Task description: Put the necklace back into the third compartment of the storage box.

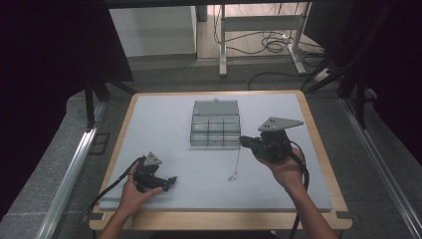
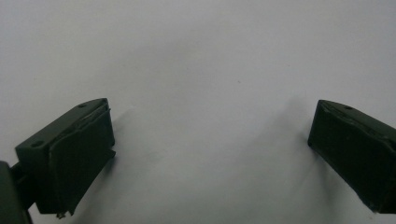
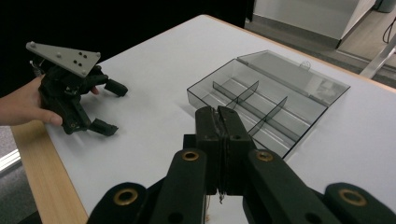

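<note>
Pinched between our right gripper's (image 3: 219,140) closed jaws, a thin chain (image 1: 236,164) dangles with its pendant just above the mat (image 1: 164,124) — one swing could snag the one clear compartment box (image 1: 215,124) nearby. Our left gripper (image 1: 166,183) rests wide open, empty. Two grippers, one chain.

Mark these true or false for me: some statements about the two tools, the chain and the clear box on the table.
1. The right tool is shut on a thin chain. True.
2. The clear box has its lid closed. False: the lid is folded open.
3. The left tool grips the chain. False: its jaws are open and empty, low over the grey mat.
4. The chain hangs outside the box. True.
</note>
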The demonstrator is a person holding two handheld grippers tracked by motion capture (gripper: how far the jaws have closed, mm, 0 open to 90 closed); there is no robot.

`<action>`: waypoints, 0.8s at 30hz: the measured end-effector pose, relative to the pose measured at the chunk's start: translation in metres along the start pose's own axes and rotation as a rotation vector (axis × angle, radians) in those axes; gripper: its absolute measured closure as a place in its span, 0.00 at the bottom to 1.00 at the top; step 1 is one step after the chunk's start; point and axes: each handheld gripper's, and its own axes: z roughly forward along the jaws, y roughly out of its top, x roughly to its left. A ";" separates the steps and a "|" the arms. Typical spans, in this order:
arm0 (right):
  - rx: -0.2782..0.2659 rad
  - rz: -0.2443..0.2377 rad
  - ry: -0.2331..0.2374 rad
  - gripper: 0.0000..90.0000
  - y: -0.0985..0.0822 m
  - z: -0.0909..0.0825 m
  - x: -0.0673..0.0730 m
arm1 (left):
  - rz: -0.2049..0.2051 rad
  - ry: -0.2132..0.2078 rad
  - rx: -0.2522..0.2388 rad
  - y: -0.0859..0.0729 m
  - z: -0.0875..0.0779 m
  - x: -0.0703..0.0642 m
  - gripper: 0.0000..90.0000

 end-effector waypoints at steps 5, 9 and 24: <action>-0.005 -0.011 -0.011 0.97 0.011 -0.001 0.000 | 0.004 -0.001 0.003 0.000 0.000 0.000 0.00; -0.010 -0.019 -0.016 0.97 0.019 -0.002 0.000 | 0.000 0.000 0.000 0.000 0.000 0.000 0.00; -0.024 -0.018 -0.020 0.97 0.039 -0.003 -0.002 | -0.001 -0.002 0.003 0.000 0.000 0.000 0.00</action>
